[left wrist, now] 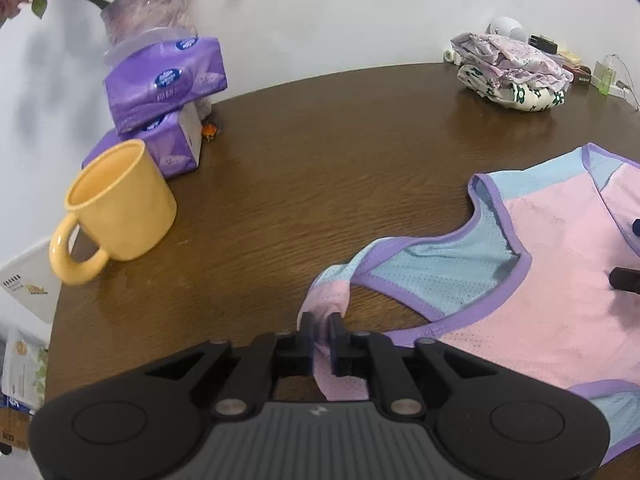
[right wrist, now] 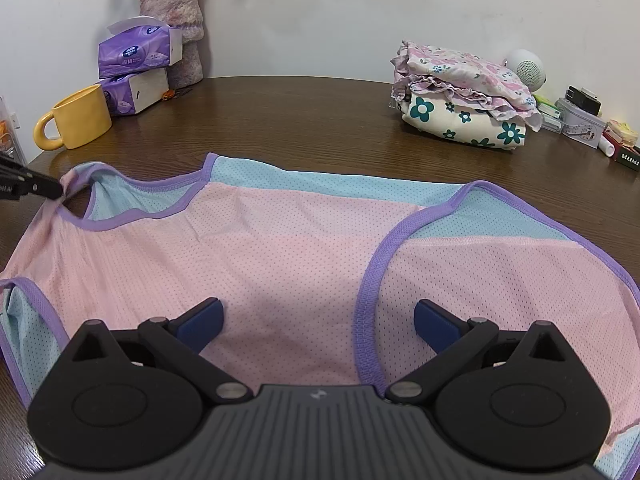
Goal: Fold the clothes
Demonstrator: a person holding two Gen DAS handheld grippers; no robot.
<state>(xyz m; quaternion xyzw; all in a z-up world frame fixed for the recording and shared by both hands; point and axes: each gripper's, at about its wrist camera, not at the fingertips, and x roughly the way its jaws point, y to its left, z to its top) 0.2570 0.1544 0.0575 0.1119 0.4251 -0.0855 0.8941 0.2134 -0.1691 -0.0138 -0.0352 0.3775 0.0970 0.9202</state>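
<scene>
The pink mesh vest point(right wrist: 280, 240) lies flat on the worktop point(right wrist: 320, 120), not yet folded. The left claw point(left wrist: 322, 330) pinches its shoulder strap; the right claw point(right wrist: 318, 320) hangs open above it. Near the vest, a folded pile point(right wrist: 460, 96) waits.

A home: a wooden table point(right wrist: 320, 120) carries a mug point(right wrist: 76, 118), tissue packs point(right wrist: 136, 54), a flower vase point(right wrist: 176, 8) and folded clothes point(right wrist: 464, 100).
</scene>
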